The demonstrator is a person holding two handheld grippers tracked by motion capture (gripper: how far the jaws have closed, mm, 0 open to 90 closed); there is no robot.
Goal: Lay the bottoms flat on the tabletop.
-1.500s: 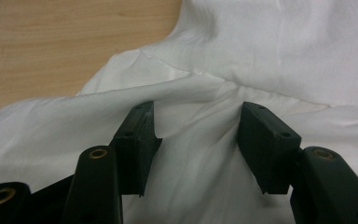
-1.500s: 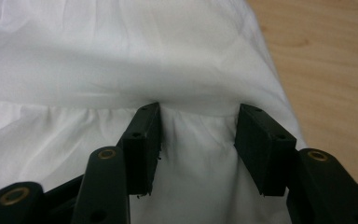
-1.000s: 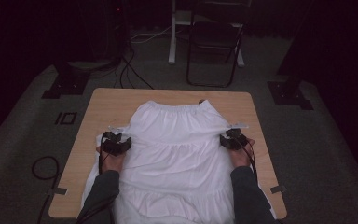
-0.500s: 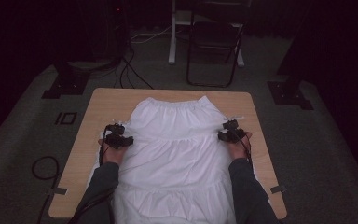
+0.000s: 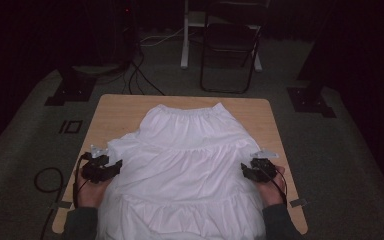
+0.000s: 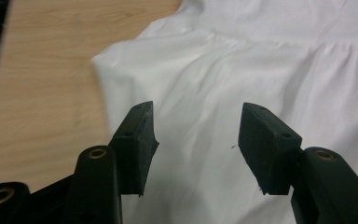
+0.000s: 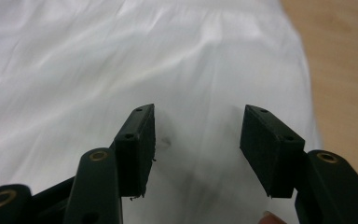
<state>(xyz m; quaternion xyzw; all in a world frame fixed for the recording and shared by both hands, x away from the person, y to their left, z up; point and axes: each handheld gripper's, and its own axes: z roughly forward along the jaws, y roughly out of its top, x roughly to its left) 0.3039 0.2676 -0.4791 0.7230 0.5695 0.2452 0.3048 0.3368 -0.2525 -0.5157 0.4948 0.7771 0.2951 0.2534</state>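
Observation:
A white tiered skirt (image 5: 190, 160) lies spread on the wooden table (image 5: 125, 107), waistband at the far side and hem hanging over the near edge. My left gripper (image 5: 115, 166) hovers at the skirt's left edge, open; in the left gripper view (image 6: 196, 112) the pads stand apart above the cloth (image 6: 261, 60) without gripping it. My right gripper (image 5: 244, 171) is at the skirt's right edge. Its jaws have just been opening, and in the right gripper view (image 7: 198, 112) nothing is between them; the cloth (image 7: 98, 60) lies below.
Bare wood shows left of the skirt (image 6: 42, 70) and right of it (image 7: 345, 60). Beyond the table stand a dark folding chair (image 5: 230, 50), a white post (image 5: 185, 35), floor cables (image 5: 140, 75) and two black stand bases (image 5: 70, 87) (image 5: 312, 97).
Both hands have drawn back toward the near edge of the table and slightly outward. The skirt's left side now lies spread out wider.

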